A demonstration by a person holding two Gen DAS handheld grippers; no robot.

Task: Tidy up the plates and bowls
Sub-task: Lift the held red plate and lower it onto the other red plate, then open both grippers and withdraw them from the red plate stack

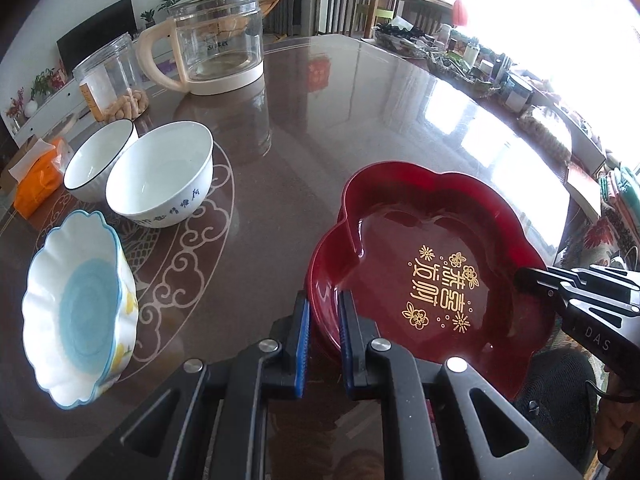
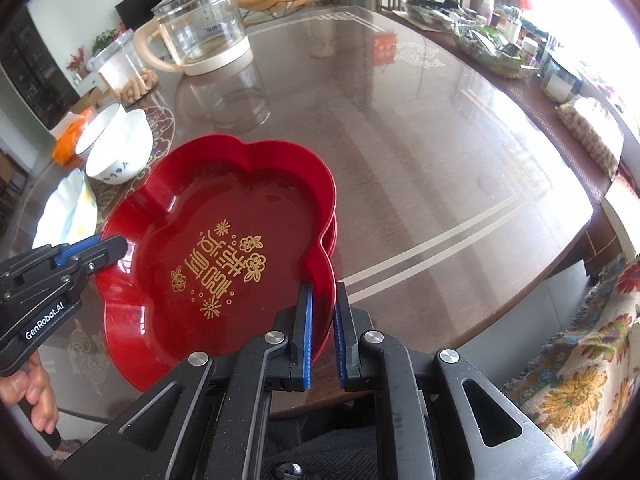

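Glossy brown glass covers the wide dining table (image 1: 360, 128) we work at, with clutter along its far edge and a window glaring beyond. Largest of our things is the red flower-shaped plastic plate with gold lettering (image 1: 436, 264), which appears to sit on top of a second red plate of the same outline, since a matching rim shows just beneath it. We hold it from both sides: our left gripper (image 1: 325, 332) is clamped on its near-left rim, and our right gripper (image 2: 323, 330) is pinched shut on the opposite rim. We judge the step in hand to be setting this plate onto its twin, low over the table; whether it is fully seated we cannot tell. Next we would need to square the lobes, then let both sides go together. Off to the left stand a clear glass kettle with a cream handle (image 1: 212, 40), a large white porcelain bowl with blue script (image 1: 160, 174) touching a white bowl with a dark rim (image 1: 98, 158), and a scalloped white-and-blue dish (image 1: 76, 308), all waiting to be sorted.
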